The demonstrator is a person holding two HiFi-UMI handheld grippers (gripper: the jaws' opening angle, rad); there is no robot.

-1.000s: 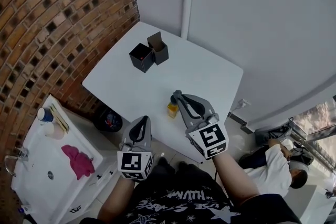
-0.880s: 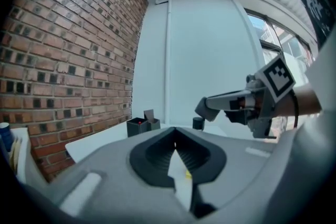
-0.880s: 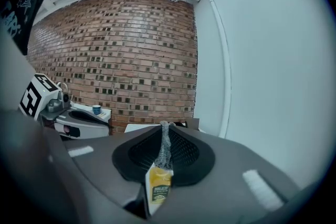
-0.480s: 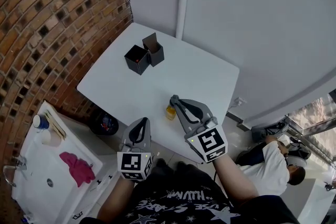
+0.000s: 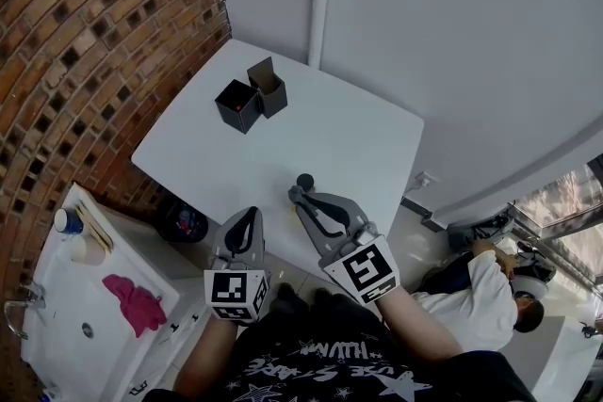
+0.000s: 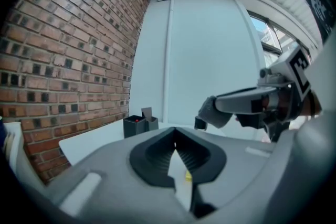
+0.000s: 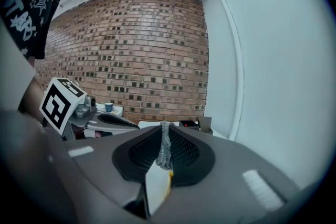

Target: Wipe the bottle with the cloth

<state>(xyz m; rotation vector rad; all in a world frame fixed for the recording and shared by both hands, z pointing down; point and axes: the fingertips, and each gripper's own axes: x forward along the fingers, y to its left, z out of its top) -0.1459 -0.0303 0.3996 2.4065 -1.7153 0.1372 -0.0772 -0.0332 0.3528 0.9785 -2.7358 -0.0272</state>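
A small bottle with a dark cap (image 5: 304,181) stands near the white table's front edge (image 5: 236,202); its yellowish body is hidden behind my right gripper. My right gripper (image 5: 295,194) reaches in from the front, and its tip is right beside the cap. Its jaws are shut on a strip of grey cloth (image 7: 165,147). In the left gripper view that cloth-wrapped tip (image 6: 211,111) sits next to the cap (image 6: 200,123). My left gripper (image 5: 247,215) hovers at the table's edge to the left of the bottle, shut with nothing in it.
Two black open boxes (image 5: 250,96) stand at the table's far left. Below left is a white sink unit (image 5: 57,334) with a pink rag (image 5: 132,304) and a cup (image 5: 66,221). A brick wall runs along the left. A person (image 5: 490,282) crouches on the floor at the right.
My right gripper has swung left and forward over the bottle, so its yellow body is now covered. The left gripper has hardly moved.
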